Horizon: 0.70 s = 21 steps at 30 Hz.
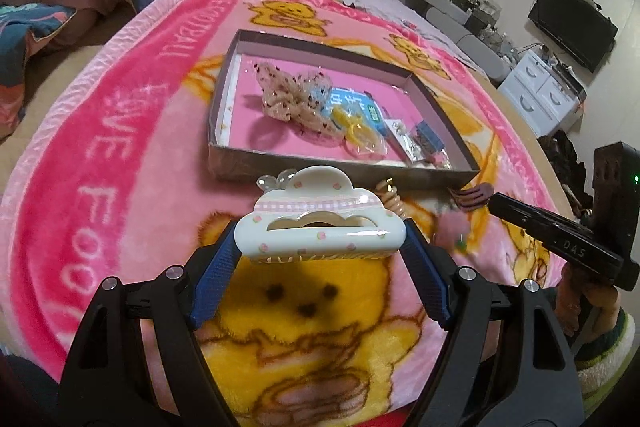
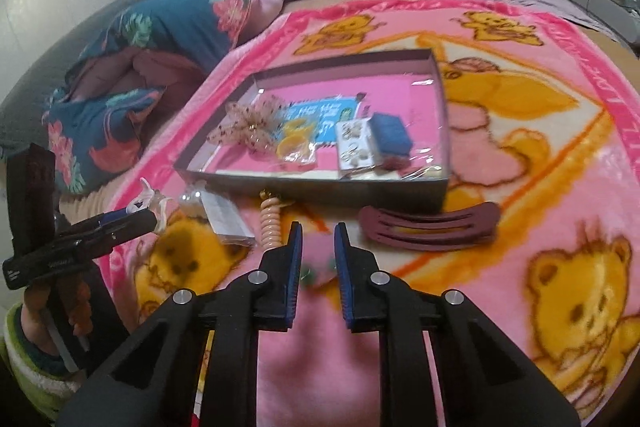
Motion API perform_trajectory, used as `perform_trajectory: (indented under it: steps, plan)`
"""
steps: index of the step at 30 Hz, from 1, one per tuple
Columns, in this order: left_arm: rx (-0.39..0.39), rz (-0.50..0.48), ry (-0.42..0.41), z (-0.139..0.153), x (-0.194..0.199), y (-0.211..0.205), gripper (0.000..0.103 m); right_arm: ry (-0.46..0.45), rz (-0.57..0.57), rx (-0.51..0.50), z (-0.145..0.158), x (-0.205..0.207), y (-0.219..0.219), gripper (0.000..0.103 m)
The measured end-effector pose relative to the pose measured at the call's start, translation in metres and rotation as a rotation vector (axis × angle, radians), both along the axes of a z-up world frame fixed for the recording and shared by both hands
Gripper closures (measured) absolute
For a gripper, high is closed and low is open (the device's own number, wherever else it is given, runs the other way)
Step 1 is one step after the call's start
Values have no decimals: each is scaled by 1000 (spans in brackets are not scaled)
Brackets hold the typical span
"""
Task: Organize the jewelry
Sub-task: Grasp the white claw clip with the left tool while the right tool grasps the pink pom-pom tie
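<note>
While my left gripper [image 1: 320, 243] clamps the white cloud-shaped hair claw [image 1: 320, 223] between its blue pads [image 1: 214, 281], one pad pressed on each end, my right gripper [image 2: 318, 239] hovers with its fingers parted by a narrow gap and nothing between them. Beyond my left fingertips sits the box [image 1: 224, 75], holding a spotted scrunchie [image 1: 292, 95], a blue packet [image 1: 356, 107] and small bagged pieces further right. Just past my right fingertips, a little to their left, lies a peach coil tie [image 2: 270, 227] on the blanket [image 2: 560, 155], close to the box's near wall [image 2: 320, 191]. To the right of those fingers, near the same wall, rests a maroon clip [image 2: 430, 227]. Left of the coil tie lies a clear packet [image 2: 226, 219]. The claw is off the blanket, short of the box.
</note>
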<state>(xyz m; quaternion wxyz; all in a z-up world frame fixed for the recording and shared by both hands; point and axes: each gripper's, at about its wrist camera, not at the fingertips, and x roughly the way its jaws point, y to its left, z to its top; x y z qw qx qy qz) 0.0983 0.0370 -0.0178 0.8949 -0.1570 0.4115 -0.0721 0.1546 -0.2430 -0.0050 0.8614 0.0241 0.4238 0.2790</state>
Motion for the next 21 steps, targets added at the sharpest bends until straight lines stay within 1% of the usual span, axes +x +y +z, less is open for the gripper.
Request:
perform_trajectory:
  steps: [4, 6, 7, 9, 10, 11, 15, 17, 19, 21]
  plan:
    - [3, -3, 3, 0, 1, -2, 32, 4, -29, -23, -3, 2, -9, 93]
    - [3, -7, 4, 1, 2, -3, 32, 38, -25, -39, -8, 3, -12, 92]
    - [2, -11, 2, 2, 1, -4, 32, 45, -23, -42, -10, 1, -13, 86]
    - [7, -18, -1, 3, 3, -6, 32, 59, -17, -52, -15, -3, -14, 77]
    - [6, -20, -2, 3, 3, -7, 32, 72, -12, -59, -18, -5, -14, 71]
    - [6, -25, -3, 3, 4, -9, 32, 79, -10, -60, -20, -7, -13, 68]
    - [11, -40, -8, 5, 8, -14, 32, 107, 11, -86, -33, -7, -1, 66]
    - [15, -45, -11, 6, 10, -16, 32, 120, 26, -87, -37, -6, 7, 63]
    - [20, -52, -21, 11, 13, -20, 32, 127, 34, -94, -39, -5, 15, 56]
    - [26, -58, -32, 16, 18, -23, 32, 135, 33, -90, -43, -1, 20, 55]
